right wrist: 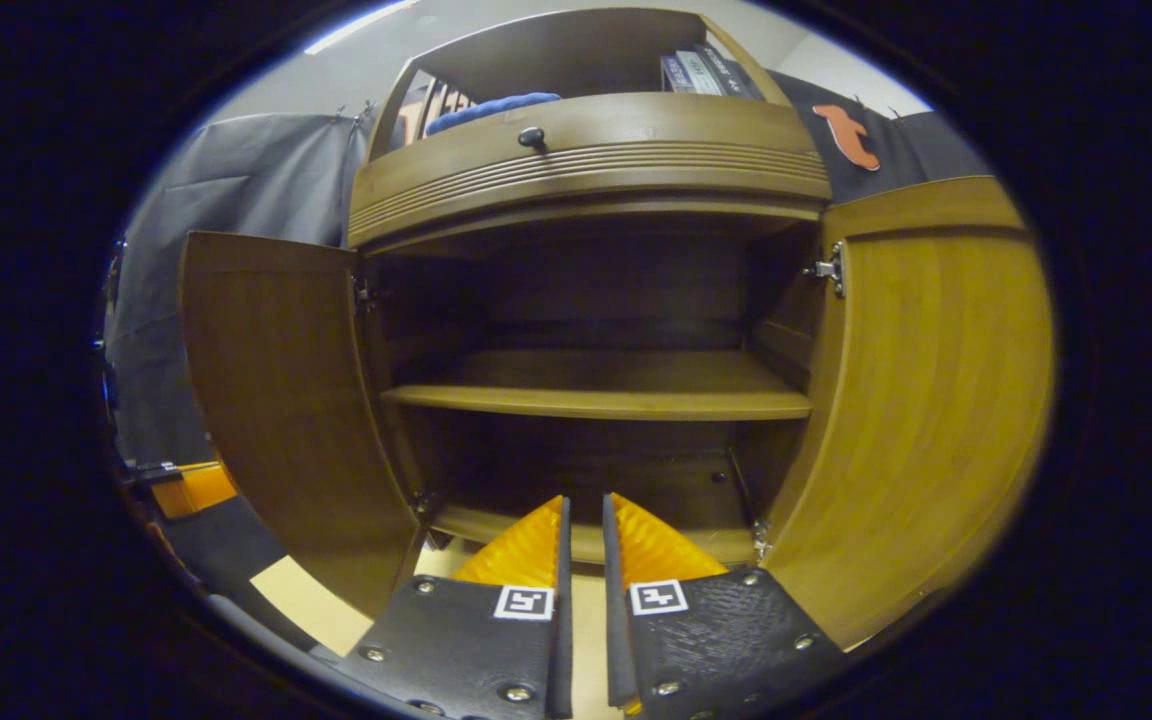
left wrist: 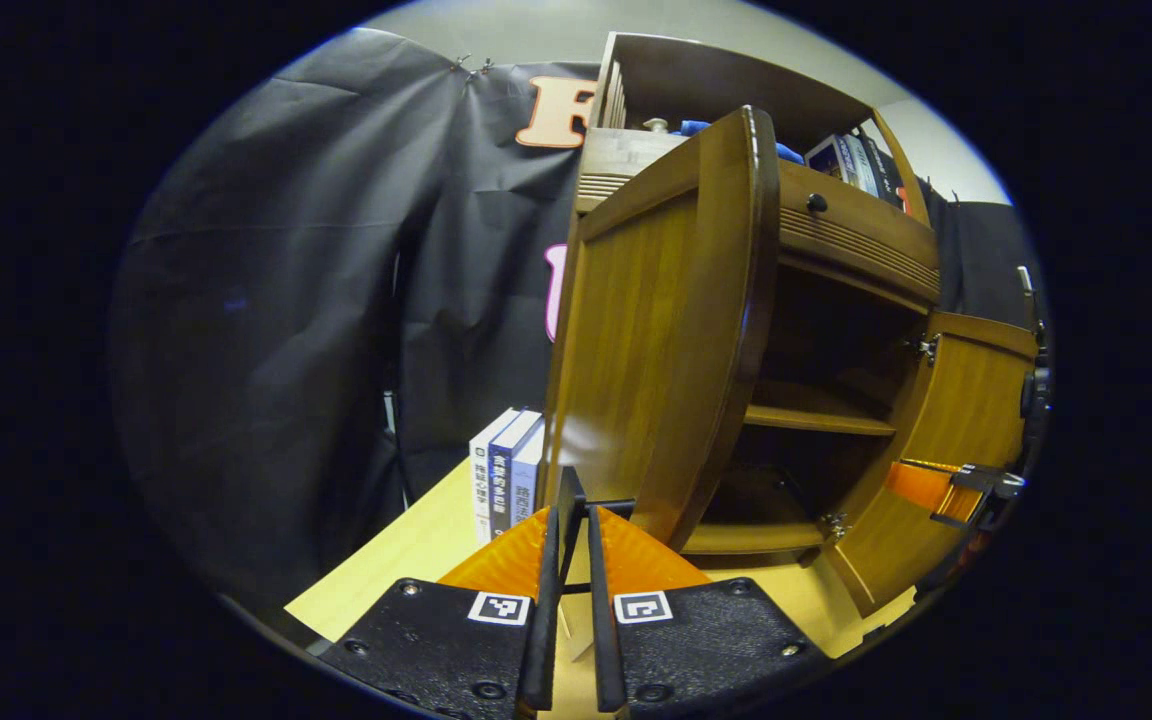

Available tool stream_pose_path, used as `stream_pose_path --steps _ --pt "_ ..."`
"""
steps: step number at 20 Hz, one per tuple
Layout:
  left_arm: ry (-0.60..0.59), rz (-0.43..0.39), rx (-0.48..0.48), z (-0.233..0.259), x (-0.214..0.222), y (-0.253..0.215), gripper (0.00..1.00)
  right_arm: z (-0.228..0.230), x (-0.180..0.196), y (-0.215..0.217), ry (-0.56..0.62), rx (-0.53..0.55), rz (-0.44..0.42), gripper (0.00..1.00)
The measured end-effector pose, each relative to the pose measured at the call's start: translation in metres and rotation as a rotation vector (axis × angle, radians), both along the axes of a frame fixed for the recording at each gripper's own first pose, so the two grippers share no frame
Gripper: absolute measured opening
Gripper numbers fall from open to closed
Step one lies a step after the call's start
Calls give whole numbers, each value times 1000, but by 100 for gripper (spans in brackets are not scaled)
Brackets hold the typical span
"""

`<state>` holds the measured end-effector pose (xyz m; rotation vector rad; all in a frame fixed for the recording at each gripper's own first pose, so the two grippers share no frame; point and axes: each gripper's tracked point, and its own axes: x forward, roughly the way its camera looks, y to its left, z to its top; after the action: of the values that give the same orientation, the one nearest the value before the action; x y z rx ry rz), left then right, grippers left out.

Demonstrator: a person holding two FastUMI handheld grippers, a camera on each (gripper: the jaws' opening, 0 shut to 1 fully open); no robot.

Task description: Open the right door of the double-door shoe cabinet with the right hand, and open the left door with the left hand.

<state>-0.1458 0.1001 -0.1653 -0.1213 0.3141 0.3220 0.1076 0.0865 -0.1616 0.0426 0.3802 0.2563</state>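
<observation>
Both jaws nearly closed, empty: my left gripper (left wrist: 572,520) near the open curved brown wooden left door (left wrist: 656,330), upright books (left wrist: 506,470) beyond it on the pale desk (left wrist: 406,560); my right gripper (right wrist: 583,530) faces the shelf (right wrist: 596,395), between doors, right door (right wrist: 936,400) open.

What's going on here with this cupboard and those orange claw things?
A person is working a brown wooden double-door shoe cabinet with two handheld orange-and-black grippers. Both doors now stand swung open: the left door and the right door, showing a bare wooden shelf inside. The right gripper points into the cabinet, its fingers close together and holding nothing. The left gripper sits beside the left door's edge, fingers also nearly together and holding nothing.
</observation>
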Motion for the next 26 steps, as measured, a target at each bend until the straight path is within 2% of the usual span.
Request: stream_pose_path --steps 3,4,5,7,8,11,12,13,14,15,17,20,26 --pt "12 64 25 -1 -7 25 13 -4 3 9 8 10 25 14" --pt "16 76 17 -2 -12 30 2 -4 4 11 10 10 33 14" --pt "11 84 -1 -2 -14 35 12 -5 3 13 13 9 40 14" --pt "1 104 -38 -3 -19 43 12 -8 5 16 17 10 52 14" --pt "-5 119 -40 -3 -22 49 3 -9 6 17 19 10 56 14" --pt "6 176 2 -1 -36 69 2 -11 10 21 26 22 66 13" --pt "8 191 17 2 -37 72 2 -11 12 22 29 29 70 14" --pt "10 207 27 4 -38 76 12 -12 13 26 32 34 75 14" --pt "7 218 25 5 -41 82 3 -12 14 28 33 38 81 14" --pt "1 221 12 6 -44 83 12 -13 15 30 34 40 87 14" --pt "-7 226 -7 10 -46 80 12 -15 15 36 37 41 100 14" --pt "-23 233 62 28 -48 74 11 -14 16 38 32 37 112 14" --pt "-192 195 279 136 -32 60 11 3 15 35 -5 26 108 13"
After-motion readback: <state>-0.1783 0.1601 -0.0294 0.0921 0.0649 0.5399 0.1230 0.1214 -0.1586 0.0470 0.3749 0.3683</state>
